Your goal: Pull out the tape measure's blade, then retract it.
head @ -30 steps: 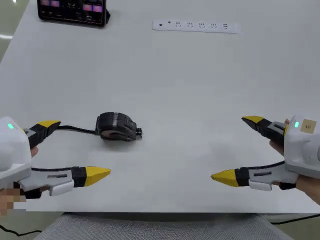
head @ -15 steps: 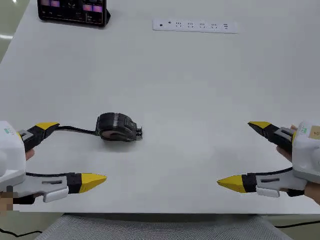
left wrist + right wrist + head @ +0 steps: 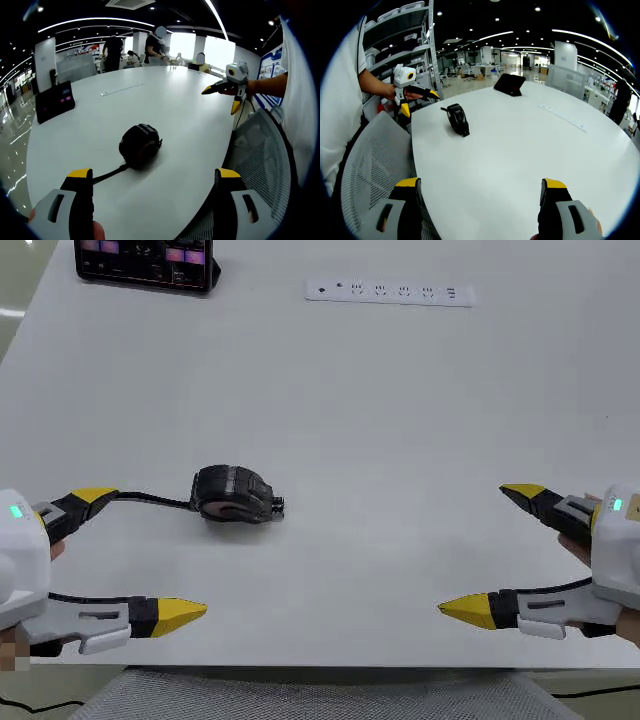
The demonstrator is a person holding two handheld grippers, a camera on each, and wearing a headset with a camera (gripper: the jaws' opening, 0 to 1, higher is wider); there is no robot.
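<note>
Recorder: Progress on the pull-and-retract?

Observer: Tape measure (image 3: 235, 494) lies on the white table (image 3: 380, 420), at about 9 o'clock from the table's middle in the head view. No blade shows outside the case. The hook end sits at the case mouth, facing 3 o'clock. A black strap (image 3: 150, 499) trails off the case toward 9 o'clock.

Recorder: Grippers?

Observer: Left gripper (image 3: 157, 551) is at 8 o'clock, jaws spread wide and holding nothing. Its upper tip is close to the strap's far end, though I cannot tell if they touch. Right gripper (image 3: 472, 549) is at 4 o'clock, jaws likewise wide apart and empty, well apart from the tape measure. The left gripper view has the case straight ahead between its own two jaw tips.

Recorder: So what stage?

Observer: My judgement is that the case is closed up with neither gripper on it, which fits either nothing begun or everything finished. These pictures cannot separate the two. If not begun, everything remains: steady the case, take the hook, draw the blade toward 3 o'clock, then let it run back in.

Recorder: Other items?

Observer: Power strip (image 3: 388, 292) at 12 o'clock, and a dark tablet with a lit screen (image 3: 147, 262) at 11 o'clock. Both are far from the work.
</note>
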